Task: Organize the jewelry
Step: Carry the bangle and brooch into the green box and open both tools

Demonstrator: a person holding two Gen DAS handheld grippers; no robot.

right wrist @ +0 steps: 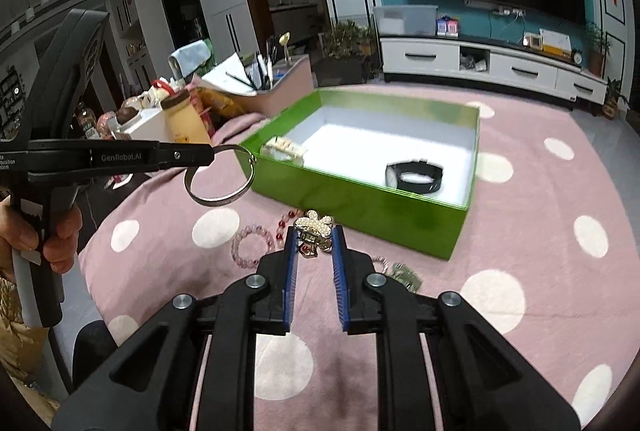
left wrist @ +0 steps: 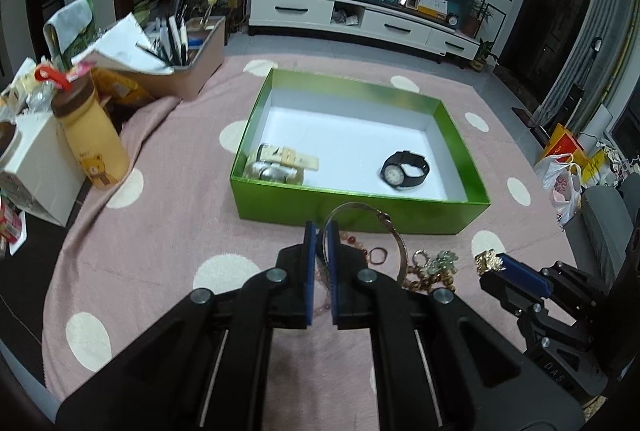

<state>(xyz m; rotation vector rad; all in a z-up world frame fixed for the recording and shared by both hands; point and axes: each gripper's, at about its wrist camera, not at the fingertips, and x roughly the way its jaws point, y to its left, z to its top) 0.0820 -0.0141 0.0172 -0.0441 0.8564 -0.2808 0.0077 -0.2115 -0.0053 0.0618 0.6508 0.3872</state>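
Left gripper (left wrist: 321, 231) clamped; right gripper (right wrist: 315, 236) gripping, raised.

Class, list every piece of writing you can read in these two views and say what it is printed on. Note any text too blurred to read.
"GenRobot.AI": on the side of the left gripper, right wrist view.
"DAS": on the body of the right gripper, left wrist view.
Small white print at the picture's left edge on the left gripper: cut off, unreadable.
Label on the yellow bottle: too blurred.

Your left hand-held gripper (left wrist: 321, 231) and right hand-held gripper (right wrist: 316, 235) are both matte black with blue ribbed pads (right wrist: 291, 263), round silver screws (right wrist: 255, 281) at the linkage joints and bare metal rails beneath, and the left one carries white "GenRobot.AI" lettering (right wrist: 121, 157) along its side above a grey-and-black trigger handle (right wrist: 28, 271).
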